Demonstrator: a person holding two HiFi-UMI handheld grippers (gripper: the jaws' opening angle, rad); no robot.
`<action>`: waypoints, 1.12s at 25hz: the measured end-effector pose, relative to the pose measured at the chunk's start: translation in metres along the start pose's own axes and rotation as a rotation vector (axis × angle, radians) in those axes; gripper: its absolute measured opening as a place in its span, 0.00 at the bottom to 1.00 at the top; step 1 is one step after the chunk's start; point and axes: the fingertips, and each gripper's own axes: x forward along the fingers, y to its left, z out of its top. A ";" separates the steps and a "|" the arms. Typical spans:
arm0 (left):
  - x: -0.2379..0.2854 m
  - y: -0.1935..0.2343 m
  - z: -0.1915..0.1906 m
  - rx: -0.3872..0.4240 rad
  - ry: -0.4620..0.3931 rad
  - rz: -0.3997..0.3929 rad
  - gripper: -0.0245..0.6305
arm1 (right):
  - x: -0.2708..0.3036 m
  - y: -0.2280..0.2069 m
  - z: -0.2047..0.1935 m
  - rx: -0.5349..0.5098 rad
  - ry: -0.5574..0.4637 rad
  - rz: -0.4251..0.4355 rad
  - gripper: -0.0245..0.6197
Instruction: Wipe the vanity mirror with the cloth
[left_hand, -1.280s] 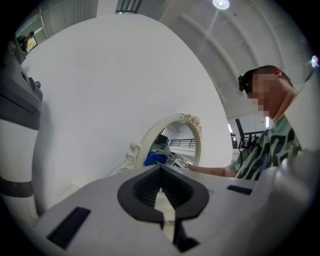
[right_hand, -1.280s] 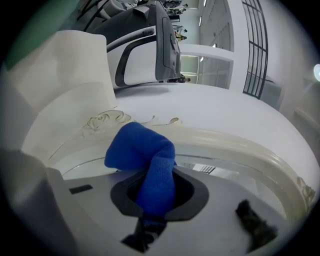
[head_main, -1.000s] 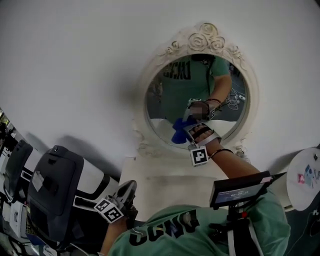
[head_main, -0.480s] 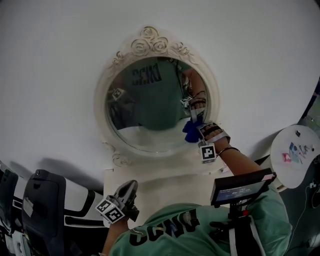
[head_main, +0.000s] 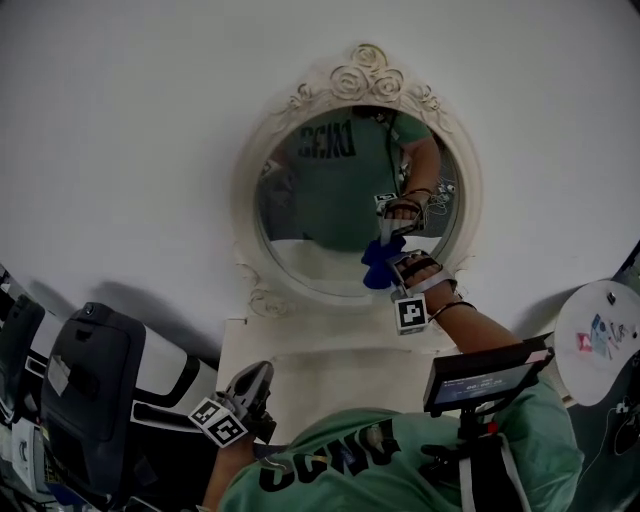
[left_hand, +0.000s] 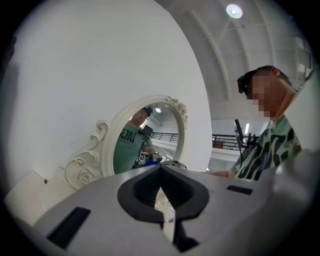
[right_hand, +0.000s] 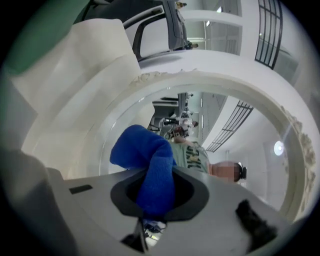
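While viewed from the head camera, backed by one white wall (head_main: 120, 120). At centre, one round vanity mirror (head_main: 320, 200) in an ornate cream frame, standing on one pale desk (head_main: 320, 380) at its 6 o'clock. Two grippers. Right gripper (head_main: 392, 262) up at the glass's 5 o'clock, clamped on one blue cloth (head_main: 375, 272), which meets its own reflection there. Left gripper (head_main: 258, 375) low at 7 o'clock, well apart from the mirror, pressed together with nothing between.

Blue cloth (head_main: 378, 266); cream, rose-carved mirror frame (head_main: 362, 82)
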 end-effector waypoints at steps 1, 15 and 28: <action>-0.007 0.002 0.002 0.002 -0.006 0.013 0.04 | 0.005 -0.007 0.027 -0.004 -0.048 -0.015 0.12; -0.123 0.041 0.033 0.019 -0.088 0.267 0.04 | 0.079 -0.001 0.223 -0.072 -0.296 0.035 0.12; -0.012 0.017 0.015 0.011 0.011 0.052 0.04 | 0.039 0.076 0.051 -0.022 -0.086 0.143 0.12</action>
